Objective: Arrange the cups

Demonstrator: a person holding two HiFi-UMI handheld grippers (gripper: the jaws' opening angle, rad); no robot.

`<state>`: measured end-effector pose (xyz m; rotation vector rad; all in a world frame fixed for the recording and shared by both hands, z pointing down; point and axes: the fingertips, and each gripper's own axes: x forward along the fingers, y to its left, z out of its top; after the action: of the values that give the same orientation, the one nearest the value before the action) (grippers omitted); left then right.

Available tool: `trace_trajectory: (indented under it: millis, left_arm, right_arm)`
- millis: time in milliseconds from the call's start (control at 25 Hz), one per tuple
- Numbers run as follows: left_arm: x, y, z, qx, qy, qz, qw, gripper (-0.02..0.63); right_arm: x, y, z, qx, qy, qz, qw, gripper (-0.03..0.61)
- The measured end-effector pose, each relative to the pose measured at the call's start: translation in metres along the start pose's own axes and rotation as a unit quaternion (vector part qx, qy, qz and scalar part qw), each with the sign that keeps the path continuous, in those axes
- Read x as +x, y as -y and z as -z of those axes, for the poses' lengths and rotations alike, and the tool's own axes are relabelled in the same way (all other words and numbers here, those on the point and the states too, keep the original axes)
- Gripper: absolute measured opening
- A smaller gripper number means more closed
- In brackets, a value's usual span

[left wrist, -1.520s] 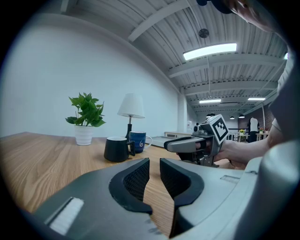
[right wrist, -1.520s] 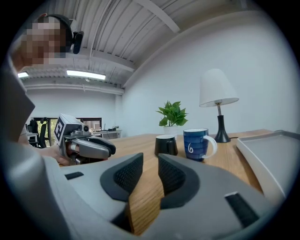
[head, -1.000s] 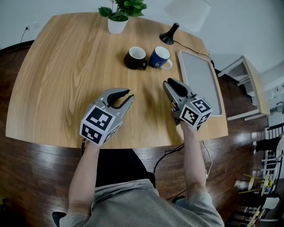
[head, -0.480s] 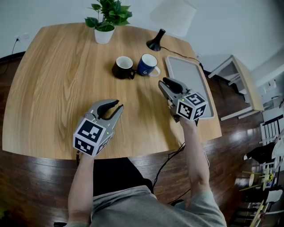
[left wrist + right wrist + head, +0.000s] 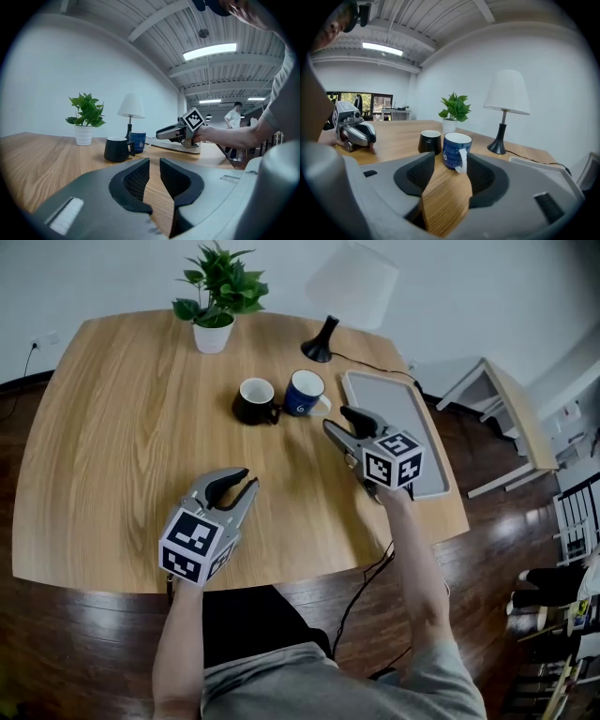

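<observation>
A black cup (image 5: 253, 401) and a blue cup (image 5: 304, 393) with a white handle stand side by side near the table's far middle. My right gripper (image 5: 339, 420) hovers just short of the blue cup (image 5: 454, 149), pointing at its handle. Its jaws are opening wide, and nothing is between them. My left gripper (image 5: 246, 484) rests low over the near part of the table (image 5: 112, 427), well short of the black cup (image 5: 116, 149). A narrow gap shows between its jaws, and they hold nothing.
A grey tray (image 5: 412, 442) lies along the table's right edge beside my right gripper. A potted plant (image 5: 214, 306) and a black-based lamp (image 5: 323, 334) stand at the far edge. A low white table (image 5: 497, 409) sits off to the right.
My right gripper has moved forward toward the blue cup and its jaws have spread apart. The left gripper has stayed where it was.
</observation>
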<state>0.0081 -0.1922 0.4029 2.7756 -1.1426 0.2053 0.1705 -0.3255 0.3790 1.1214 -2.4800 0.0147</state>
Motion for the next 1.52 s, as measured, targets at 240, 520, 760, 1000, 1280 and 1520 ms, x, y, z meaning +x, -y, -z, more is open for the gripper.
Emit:
trace_trajectory:
  millis: [240, 520, 760, 1000, 1280, 1520]
  left_arm:
    - [0.001, -0.001, 0.002, -0.004, -0.001, -0.002, 1.0000, 0.080]
    - [0.001, -0.001, 0.002, -0.004, 0.000, -0.001, 1.0000, 0.080]
    - [0.002, -0.003, 0.001, -0.004, -0.002, -0.002, 1.0000, 0.080]
    - [0.001, -0.004, 0.000, -0.005, -0.002, -0.001, 1.0000, 0.080]
    - [0.001, -0.003, -0.001, -0.003, -0.002, -0.001, 1.0000, 0.080]
    - [0.001, -0.004, 0.000, -0.002, -0.002, -0.001, 1.0000, 0.080]
  right_arm:
    - [0.039, 0.026, 0.008, -0.060, -0.070, -0.016, 0.996, 0.225]
    - [0.066, 0.016, 0.012, -0.104, -0.103, -0.053, 0.988, 0.156]
    - [0.060, 0.015, 0.012, -0.065, -0.099, -0.055, 0.991, 0.091]
    - [0.044, 0.019, 0.006, 0.012, -0.055, -0.051, 0.997, 0.087]
    - [0.001, 0.072, -0.012, 0.061, 0.000, -0.006, 0.998, 0.086]
    - [-0.044, 0.161, -0.009, 0.104, 0.029, 0.095, 0.990, 0.086]
